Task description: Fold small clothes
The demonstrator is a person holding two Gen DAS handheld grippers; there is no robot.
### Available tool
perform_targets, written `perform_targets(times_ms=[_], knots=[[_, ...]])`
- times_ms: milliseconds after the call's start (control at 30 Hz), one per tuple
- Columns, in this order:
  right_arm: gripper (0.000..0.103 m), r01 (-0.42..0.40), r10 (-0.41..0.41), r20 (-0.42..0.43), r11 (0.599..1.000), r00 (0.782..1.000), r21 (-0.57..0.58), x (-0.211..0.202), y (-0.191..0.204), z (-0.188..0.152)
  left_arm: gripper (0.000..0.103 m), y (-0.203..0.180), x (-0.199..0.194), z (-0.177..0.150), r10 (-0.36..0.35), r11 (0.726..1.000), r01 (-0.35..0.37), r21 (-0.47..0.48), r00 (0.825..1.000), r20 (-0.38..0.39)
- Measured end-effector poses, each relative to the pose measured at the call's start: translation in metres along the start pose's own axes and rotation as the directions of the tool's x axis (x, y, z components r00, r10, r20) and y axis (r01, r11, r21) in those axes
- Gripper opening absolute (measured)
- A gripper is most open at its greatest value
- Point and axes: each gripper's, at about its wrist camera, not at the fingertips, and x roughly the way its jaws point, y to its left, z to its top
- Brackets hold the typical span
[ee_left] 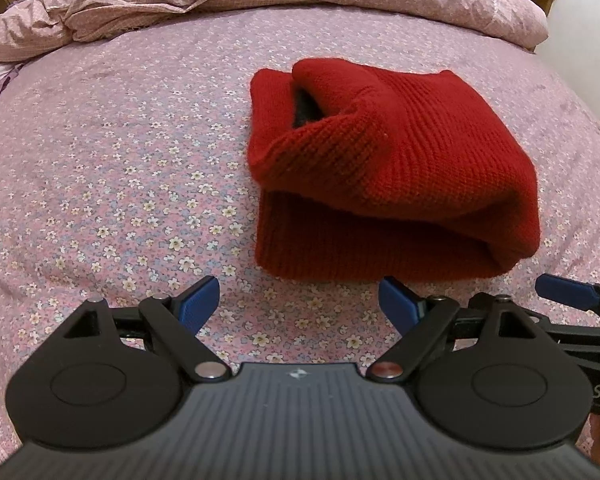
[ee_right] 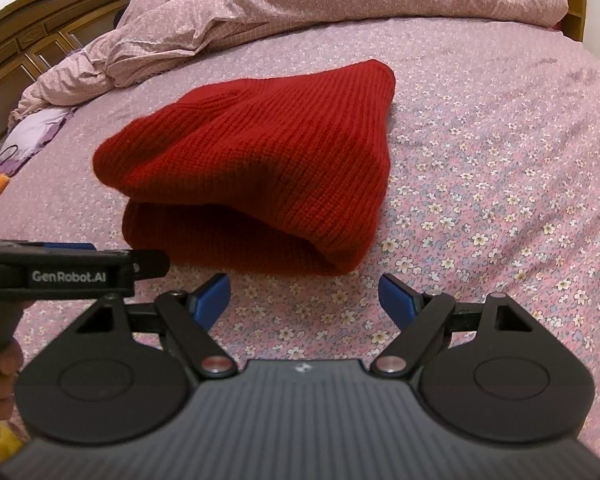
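Red knit garment (ee_left: 396,152); pink floral sheet (ee_left: 140,160).

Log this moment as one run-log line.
stage: red knit garment lies folded on floral bedsheet | left gripper: jaws open, empty, short of garment | right gripper: jaws open, empty | contact: none

Knit wool, printed cotton, matt plastic

The red sweater (ee_left: 388,168) is coarse ribbed knit, matt and slightly fuzzy. The bed sheet (ee_left: 120,168) is thin floral cloth, the quilt (ee_right: 300,4) crumpled and soft. Both tongs, left (ee_left: 299,305) and right (ee_right: 304,300), are matt black plastic with blue pads and shiny metal pivots. The headboard (ee_right: 40,32) is varnished wood.
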Motion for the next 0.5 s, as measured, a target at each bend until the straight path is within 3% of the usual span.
perform_targets(times_ms=[500], knots=[[0.083, -0.005, 0.005, -0.005, 1.0, 1.0, 0.003, 0.0011, -0.0015, -0.0007, 0.09, -0.0033, -0.0022, -0.003, -0.015, 1.0, 0.015, 0.022, 1.0, 0.011]])
